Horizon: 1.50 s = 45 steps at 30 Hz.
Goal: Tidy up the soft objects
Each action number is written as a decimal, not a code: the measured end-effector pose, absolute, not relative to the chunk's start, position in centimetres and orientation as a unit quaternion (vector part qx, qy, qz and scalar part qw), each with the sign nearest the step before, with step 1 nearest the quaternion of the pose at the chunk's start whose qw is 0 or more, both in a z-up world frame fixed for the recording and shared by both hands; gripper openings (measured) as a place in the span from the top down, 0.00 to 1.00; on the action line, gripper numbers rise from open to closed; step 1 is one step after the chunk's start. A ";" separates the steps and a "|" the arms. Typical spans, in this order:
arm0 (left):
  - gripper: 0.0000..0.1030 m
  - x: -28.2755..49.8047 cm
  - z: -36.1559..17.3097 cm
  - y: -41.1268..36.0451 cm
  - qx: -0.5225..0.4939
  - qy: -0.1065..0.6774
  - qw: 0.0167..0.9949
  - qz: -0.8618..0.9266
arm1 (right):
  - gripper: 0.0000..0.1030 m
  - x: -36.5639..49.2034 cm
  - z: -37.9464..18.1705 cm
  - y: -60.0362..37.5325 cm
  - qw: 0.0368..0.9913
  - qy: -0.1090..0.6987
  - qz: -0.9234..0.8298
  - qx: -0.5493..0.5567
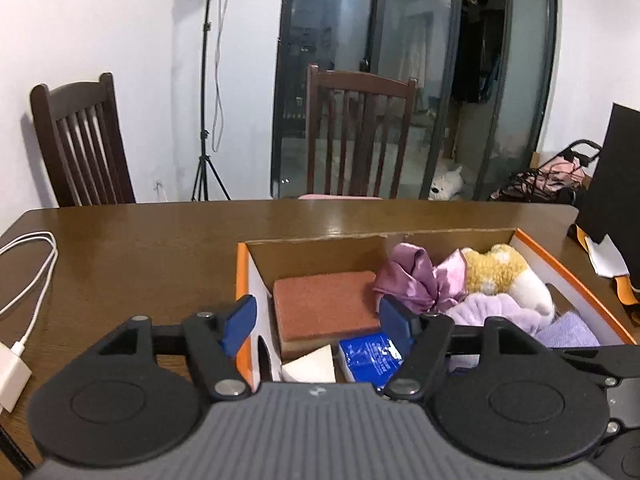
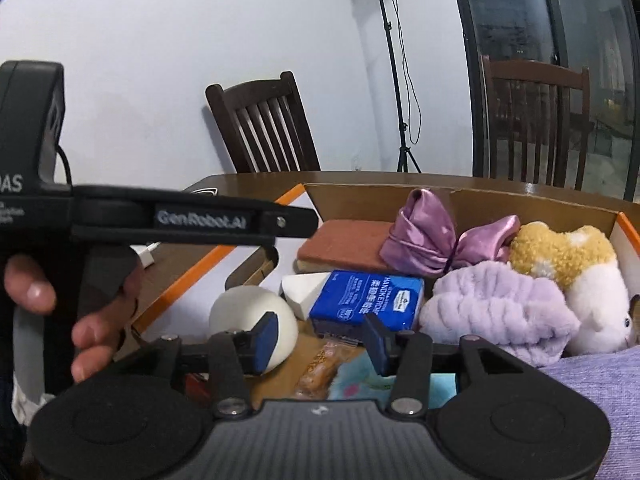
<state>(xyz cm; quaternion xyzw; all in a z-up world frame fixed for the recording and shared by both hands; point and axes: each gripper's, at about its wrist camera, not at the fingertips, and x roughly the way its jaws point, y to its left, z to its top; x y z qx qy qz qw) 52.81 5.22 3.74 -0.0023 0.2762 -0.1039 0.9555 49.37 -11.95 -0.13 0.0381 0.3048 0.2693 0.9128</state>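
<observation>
An orange-rimmed cardboard box [image 1: 242, 276] on the brown table [image 1: 160, 248] holds soft things: a red sponge [image 1: 326, 304], a purple satin bow [image 1: 416, 276], a yellow-white plush toy [image 1: 504, 272], a lilac fluffy cloth [image 1: 496, 310], a blue tissue pack [image 1: 370, 354] and a white wedge [image 1: 310, 366]. My left gripper [image 1: 318, 322] is open and empty over the box's near left corner. My right gripper [image 2: 322, 338] is open and empty above the box [image 2: 460, 196], between a white round ball [image 2: 248, 312] and the tissue pack [image 2: 366, 296]. The left gripper's body [image 2: 180, 220] crosses the right wrist view.
A white charging cable [image 1: 28, 276] and plug lie on the table at left. Two dark wooden chairs [image 1: 82, 140] stand behind the table, with a light stand [image 1: 206, 120] between them. A black and orange object [image 1: 608, 208] stands at the table's right end.
</observation>
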 end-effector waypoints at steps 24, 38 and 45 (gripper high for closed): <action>0.01 33.4 12.2 2.9 0.003 0.142 0.988 -0.062 | 0.10 36.3 11.3 -23.0 0.985 0.132 0.105 0.025; 0.01 25.1 13.8 1.4 -0.002 0.112 0.992 -0.065 | 0.09 28.5 12.4 -24.5 0.989 0.101 0.101 0.039; 0.00 17.8 12.4 1.2 0.001 0.085 0.995 -0.060 | 0.09 21.8 11.4 -23.8 0.990 0.088 0.107 0.012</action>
